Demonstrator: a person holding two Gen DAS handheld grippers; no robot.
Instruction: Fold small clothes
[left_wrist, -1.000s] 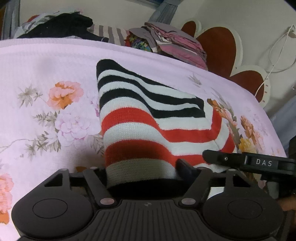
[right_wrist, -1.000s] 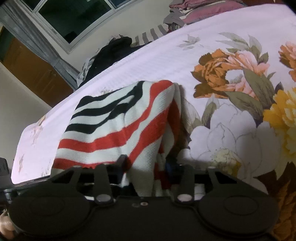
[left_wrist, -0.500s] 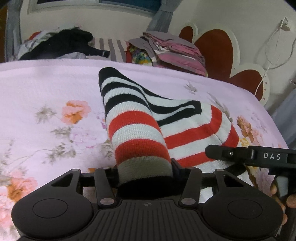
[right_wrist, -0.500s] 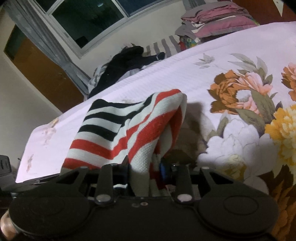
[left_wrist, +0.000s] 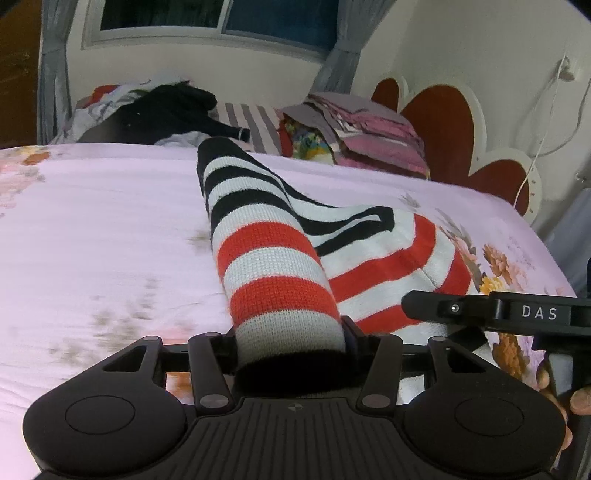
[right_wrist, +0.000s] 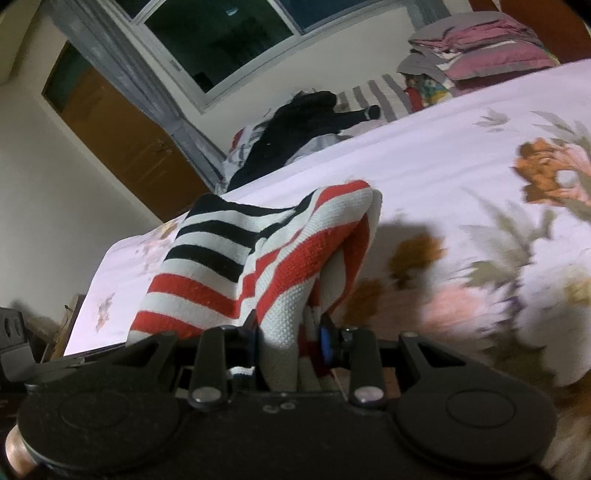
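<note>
Nearest, left tongs (left_wrist: 291, 354) pinch a thick roll of the striped knit garment (left_wrist: 273, 258) at its dark hem, both pads buried in cloth. Right tongs (right_wrist: 288, 350) are pressed on a thinner bunch of the same garment's edge (right_wrist: 295, 273), layers wadded between the pads. The right tongs' body shows beside the left view's lower right, so both grips sit close together on the near edge. Beyond the grips the garment rises off the bed (left_wrist: 110, 229) and sags; its far black-striped end appears to rest on the floral sheet, though contact is hard to confirm. Sheet pattern smears with blur in both views. Farther back: a black garment heap (left_wrist: 170, 110), a stack of folded clothes (left_wrist: 369, 136) by the headboard (left_wrist: 439, 122), then window (left_wrist: 221, 14) and curtains. Risks, as judged: the left grip holds a rolled wad rather than a flat corner, so the fold may land lumpy or twisted. The right pinch is shallow-looking; a layer could slip free mid-carry. With the far end dragging on the sheet, friction could skew the garment and misalign the edges.
</note>
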